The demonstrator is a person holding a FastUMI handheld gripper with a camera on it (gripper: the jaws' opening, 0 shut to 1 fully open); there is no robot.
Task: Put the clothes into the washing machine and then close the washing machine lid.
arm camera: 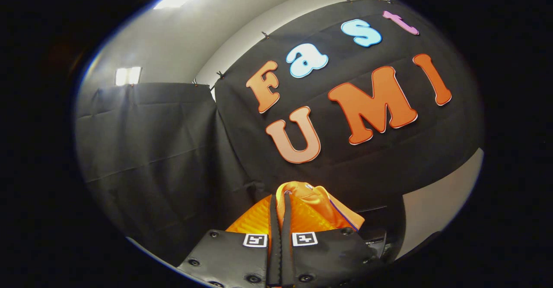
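Observation:
An orange garment (309,212) with a shiny collar and a thin dark stripe along one edge hangs bunched around my gripper (280,201). The two fingers (287,236) stand pressed together with the orange cloth pinched between them, and folds of it spill out on both sides and over the tips. The garment is lifted up in front of the black cloth wall.
The black cloth wall (345,158) rises straight ahead, with a second black curtain (147,150) to its left. A pale wall (436,214) shows low on the right, next to a dark object (376,236) that I cannot make out.

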